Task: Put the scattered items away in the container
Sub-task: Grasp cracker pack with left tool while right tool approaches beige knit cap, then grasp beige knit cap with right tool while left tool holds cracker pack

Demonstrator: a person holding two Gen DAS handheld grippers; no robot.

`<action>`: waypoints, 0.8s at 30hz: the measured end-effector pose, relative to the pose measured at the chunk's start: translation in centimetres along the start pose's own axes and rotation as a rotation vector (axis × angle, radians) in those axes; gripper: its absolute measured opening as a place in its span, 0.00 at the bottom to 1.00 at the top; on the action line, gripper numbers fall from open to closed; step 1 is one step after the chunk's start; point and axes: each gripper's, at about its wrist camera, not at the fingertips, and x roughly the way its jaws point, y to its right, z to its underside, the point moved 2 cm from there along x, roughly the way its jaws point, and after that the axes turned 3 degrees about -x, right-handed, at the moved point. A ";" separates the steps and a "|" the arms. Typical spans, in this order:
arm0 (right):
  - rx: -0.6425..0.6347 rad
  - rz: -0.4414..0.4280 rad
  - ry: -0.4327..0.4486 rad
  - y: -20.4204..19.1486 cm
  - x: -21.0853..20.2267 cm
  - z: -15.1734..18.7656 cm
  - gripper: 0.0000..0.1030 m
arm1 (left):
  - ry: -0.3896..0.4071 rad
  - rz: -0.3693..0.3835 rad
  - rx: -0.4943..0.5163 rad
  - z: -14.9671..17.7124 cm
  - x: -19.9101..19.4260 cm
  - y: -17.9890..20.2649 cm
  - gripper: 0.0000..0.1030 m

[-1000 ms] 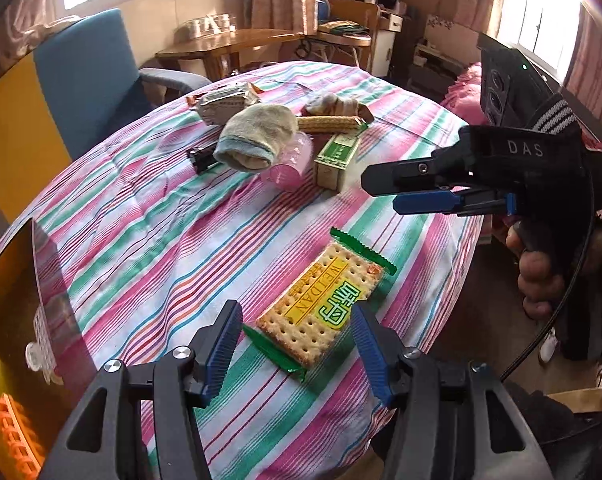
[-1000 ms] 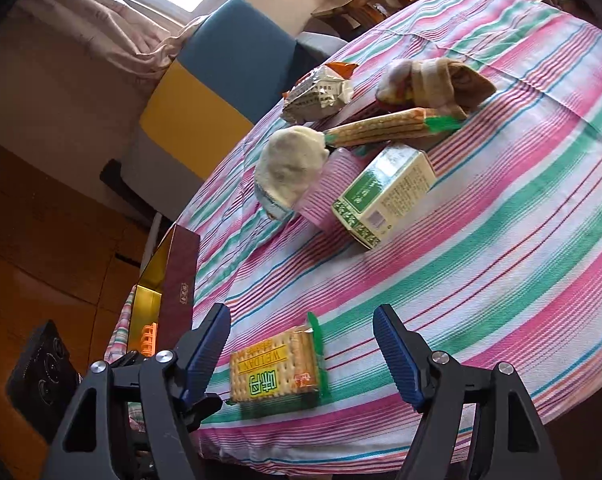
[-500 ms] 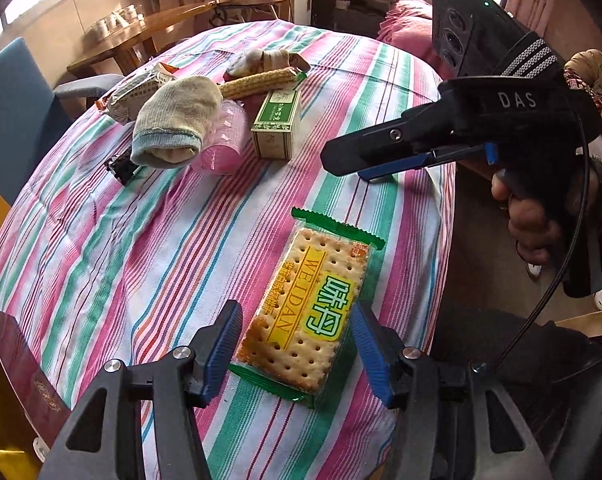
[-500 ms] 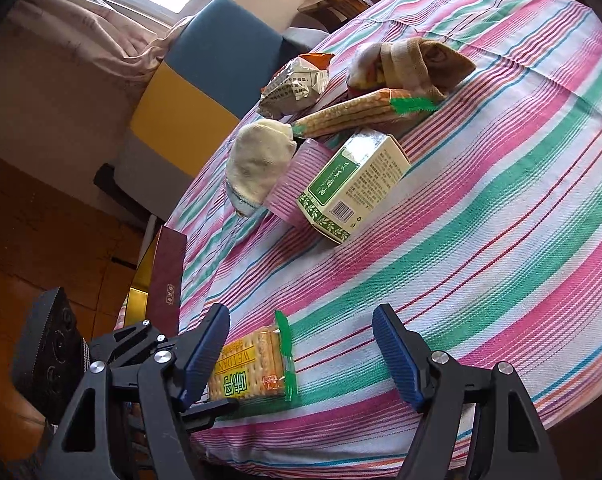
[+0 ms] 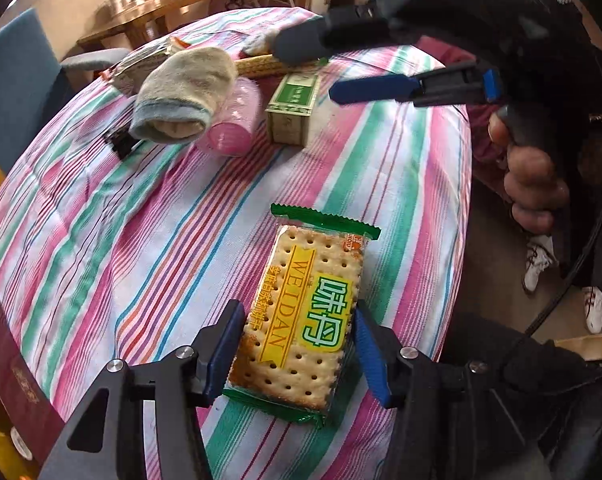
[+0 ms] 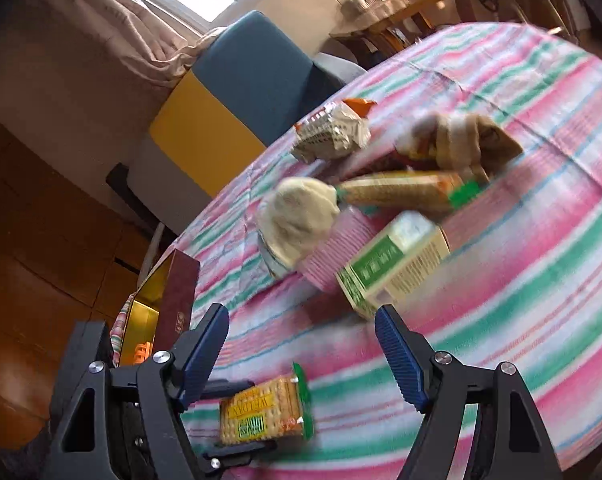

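Note:
A WEIDAN cracker packet [image 5: 305, 312] lies flat on the striped tablecloth [image 5: 149, 216] near its front edge. My left gripper [image 5: 297, 332] points down over it. Its jaws straddle the packet's near half and are closing, the pads close beside the packet's long sides. The right wrist view shows the same packet [image 6: 265, 412] between the left fingers [image 6: 229, 386]. My right gripper [image 6: 301, 320] hovers over the cloth, its jaws opening with nothing between them, just short of the green box [image 6: 393, 264]. The dark red container [image 6: 177, 292] with a gold inside stands at the left edge.
A beige sock [image 5: 181, 96], a pink cup [image 5: 233, 120], a long cracker packet [image 5: 261, 66] and a black clip [image 5: 121, 142] crowd the far part. A crumpled wrapper [image 6: 333, 132] and a striped sock [image 6: 461, 140] lie behind. A blue and yellow armchair [image 6: 257, 76] stands beyond.
My left gripper has sunk and tipped down, so its jaws now straddle the cracker packet. My right gripper has moved forward toward the green box, and its view is blurred.

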 end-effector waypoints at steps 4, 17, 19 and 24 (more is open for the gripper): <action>-0.098 0.037 0.057 -2.2 2.2 -4.6 0.75 | 0.049 0.004 -0.176 1.9 -1.1 -1.1 0.53; -0.324 -0.035 -0.185 -7.1 9.3 -4.4 0.75 | 0.157 0.012 -0.486 6.9 -3.7 -3.1 0.53; -0.358 -0.054 -0.198 -7.8 8.2 -3.1 0.76 | 0.164 0.002 -0.499 7.2 -3.9 -3.1 0.53; -0.308 -0.095 -0.233 -7.3 5.3 -0.5 0.75 | 0.183 -0.017 -0.522 7.5 -5.0 -3.5 0.53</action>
